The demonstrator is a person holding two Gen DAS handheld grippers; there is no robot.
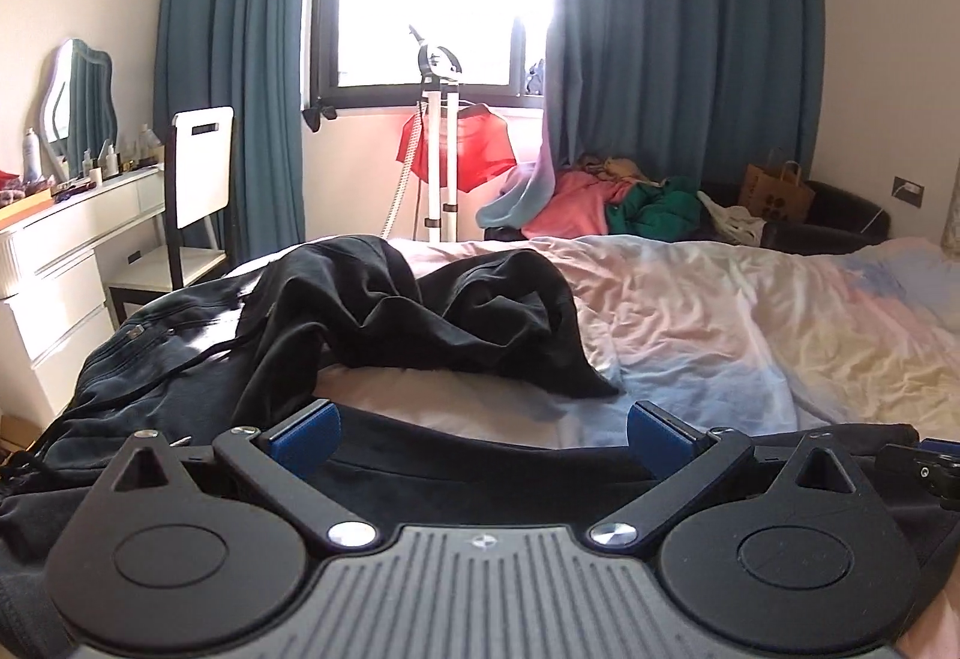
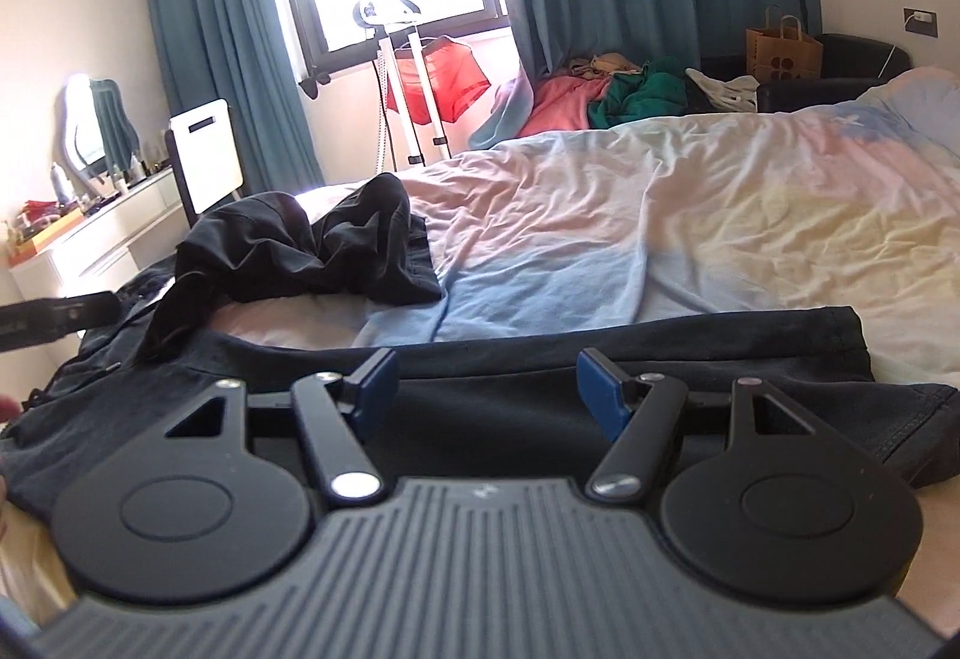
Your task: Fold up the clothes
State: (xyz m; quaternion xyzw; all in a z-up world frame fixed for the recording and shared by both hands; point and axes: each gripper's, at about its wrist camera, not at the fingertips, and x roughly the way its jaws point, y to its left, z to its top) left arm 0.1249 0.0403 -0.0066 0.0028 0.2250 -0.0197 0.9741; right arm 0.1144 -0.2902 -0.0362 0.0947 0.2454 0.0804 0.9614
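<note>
A dark garment (image 2: 600,353) lies spread flat across the near edge of the bed, under both grippers. Its near strip (image 1: 480,455) also shows in the left wrist view. My left gripper (image 1: 483,431) stands wide open just above it, blue pads apart with nothing between them. My right gripper (image 2: 489,389) is open over the same cloth, gripping nothing. A crumpled black garment (image 1: 420,311) (image 2: 312,251) sits further back on the bed. Dark denim clothing (image 1: 150,359) lies to its left. Each gripper shows at the edge of the other's view: right (image 1: 930,467), left (image 2: 54,317).
The bed carries a wrinkled pastel sheet (image 1: 750,329). A white dressing table (image 1: 72,239) with a mirror and a white chair (image 1: 201,167) stand on the left. By the window are a steamer stand (image 1: 441,149) with a red garment and a clothes pile (image 1: 600,203) on a dark sofa.
</note>
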